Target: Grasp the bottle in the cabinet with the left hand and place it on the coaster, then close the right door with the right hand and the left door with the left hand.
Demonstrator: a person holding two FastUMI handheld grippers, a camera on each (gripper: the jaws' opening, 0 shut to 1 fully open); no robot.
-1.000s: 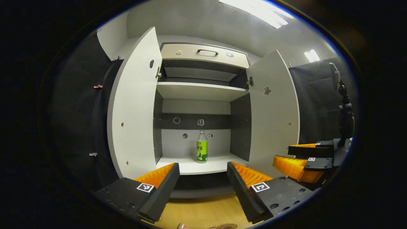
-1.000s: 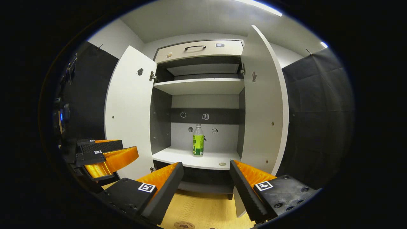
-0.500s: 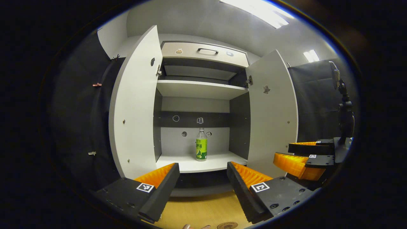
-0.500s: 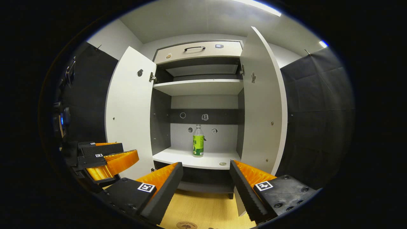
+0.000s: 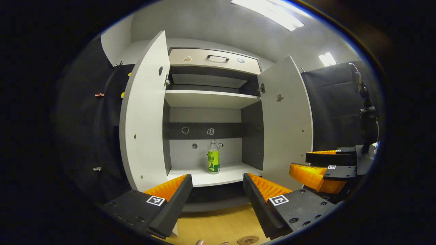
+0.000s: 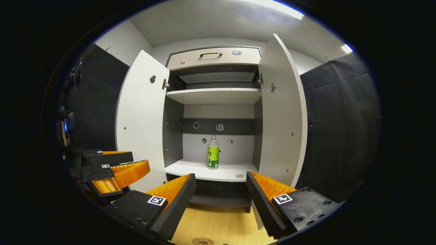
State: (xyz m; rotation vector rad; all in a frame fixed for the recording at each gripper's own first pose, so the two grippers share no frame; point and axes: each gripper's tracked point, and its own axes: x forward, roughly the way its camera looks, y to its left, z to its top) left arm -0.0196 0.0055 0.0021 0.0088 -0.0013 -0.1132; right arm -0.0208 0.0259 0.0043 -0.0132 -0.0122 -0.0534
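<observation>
bottle (image 5: 213, 158) is standing upright on the cabinet's lower shelf (image 5: 218, 175), both doors open; i'm holding left gripper (image 5: 218, 190) and right gripper (image 6: 221, 190) in front, fingers spread.

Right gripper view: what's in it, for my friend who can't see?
A clear plastic bottle with a green label stands upright on the bottom shelf of a white cabinet with both doors open. The open right gripper points at it.

Cabinet (image 6: 218, 98) doors both open — bottle (image 6: 213, 157) upright on lower shelf (image 6: 190, 170). Right gripper (image 6: 220, 190) fingers spread, empty, well short of it. Left gripper (image 6: 117, 166) at left, also spread.
</observation>
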